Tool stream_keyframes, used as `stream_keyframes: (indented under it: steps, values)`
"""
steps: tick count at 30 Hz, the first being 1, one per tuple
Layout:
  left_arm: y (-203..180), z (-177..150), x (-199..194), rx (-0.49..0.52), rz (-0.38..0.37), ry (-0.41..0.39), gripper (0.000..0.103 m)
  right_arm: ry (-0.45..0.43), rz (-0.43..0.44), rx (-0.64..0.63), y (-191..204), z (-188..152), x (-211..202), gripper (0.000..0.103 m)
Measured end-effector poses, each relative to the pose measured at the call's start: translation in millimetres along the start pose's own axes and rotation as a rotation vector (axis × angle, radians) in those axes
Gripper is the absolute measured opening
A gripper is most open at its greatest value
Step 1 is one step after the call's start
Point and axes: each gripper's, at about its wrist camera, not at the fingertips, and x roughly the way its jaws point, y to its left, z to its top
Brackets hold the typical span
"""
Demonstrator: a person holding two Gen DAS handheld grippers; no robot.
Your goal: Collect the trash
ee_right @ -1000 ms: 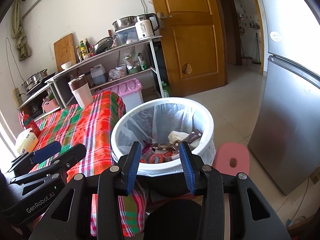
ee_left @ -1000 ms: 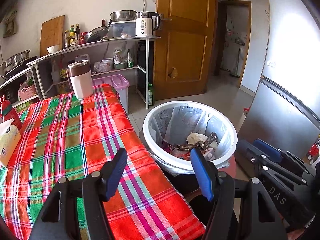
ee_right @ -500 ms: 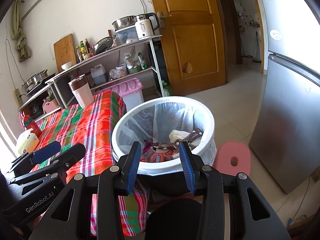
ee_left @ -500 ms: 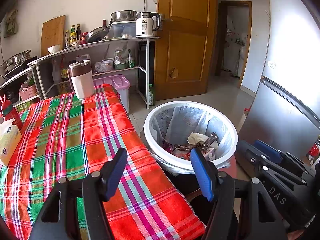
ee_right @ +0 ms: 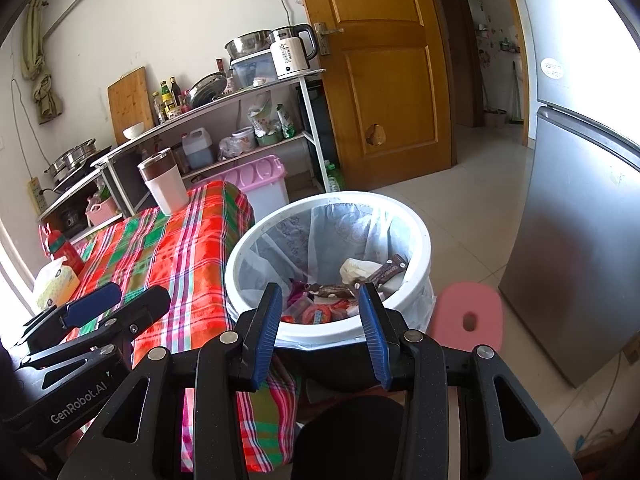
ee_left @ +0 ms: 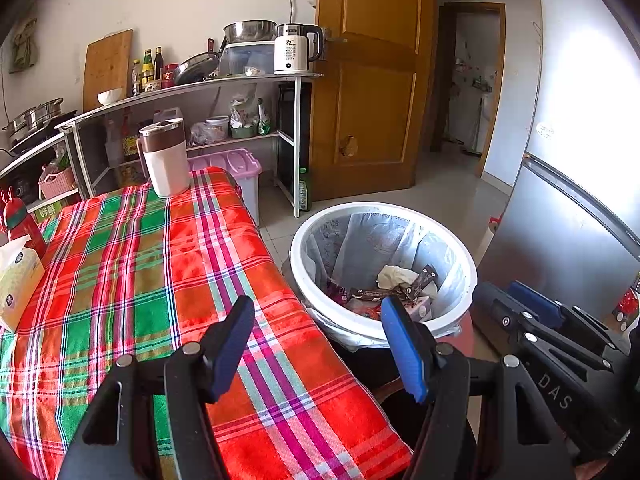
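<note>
A white trash bin (ee_left: 298, 248) (ee_right: 416, 216) lined with a clear bag stands beside the table's right end. Inside it lie wrappers and crumpled paper (ee_left: 394, 280) (ee_right: 356, 272). My left gripper (ee_left: 320, 322) hangs open over the table's corner next to the bin, nothing between its blue pads. My right gripper (ee_right: 320, 308) is open too, just in front of the bin's near rim, with nothing in it. Each gripper shows in the other's view, the right gripper (ee_left: 532, 308) at the right edge and the left gripper (ee_right: 116, 304) at the lower left.
The table wears a red and green plaid cloth (ee_left: 120, 264). On it stand a white tumbler (ee_left: 164, 160), a tissue box (ee_left: 16, 280) and a red bottle (ee_left: 20, 224). A pink stool (ee_right: 468, 316), a grey fridge (ee_right: 580, 220), a pink bin (ee_right: 260, 180) and a metal shelf rack (ee_left: 224, 84) surround the trash bin.
</note>
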Motion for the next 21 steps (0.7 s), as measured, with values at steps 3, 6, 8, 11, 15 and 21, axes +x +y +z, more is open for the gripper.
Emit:
stream_keyframes:
  steps: [3, 6, 8, 11, 15, 21]
  values:
    - [0.9, 0.3, 0.0, -0.001, 0.001, 0.0, 0.068, 0.001, 0.0, -0.001, 0.0, 0.0, 0.5, 0.041]
    - [0.8, 0.6, -0.1, -0.001, 0.001, 0.001, 0.068, 0.006, 0.001, -0.002, 0.5, -0.4, 0.8, 0.041]
    - [1.4, 0.4, 0.1, -0.002, 0.001, 0.0, 0.068, 0.005, 0.004, -0.001, 1.1, -0.9, 0.7, 0.041]
    - [1.5, 0.4, 0.0, -0.002, 0.001, 0.002, 0.068, 0.007, 0.004, 0.001, 0.9, -1.4, 0.3, 0.041]
    - [1.5, 0.3, 0.3, -0.002, 0.001, 0.001, 0.068, 0.01, 0.004, 0.001, 0.6, -0.3, 1.3, 0.041]
    - [1.7, 0.3, 0.3, -0.002, 0.001, 0.0, 0.068, 0.011, 0.007, 0.003, 1.1, 0.4, 1.0, 0.041]
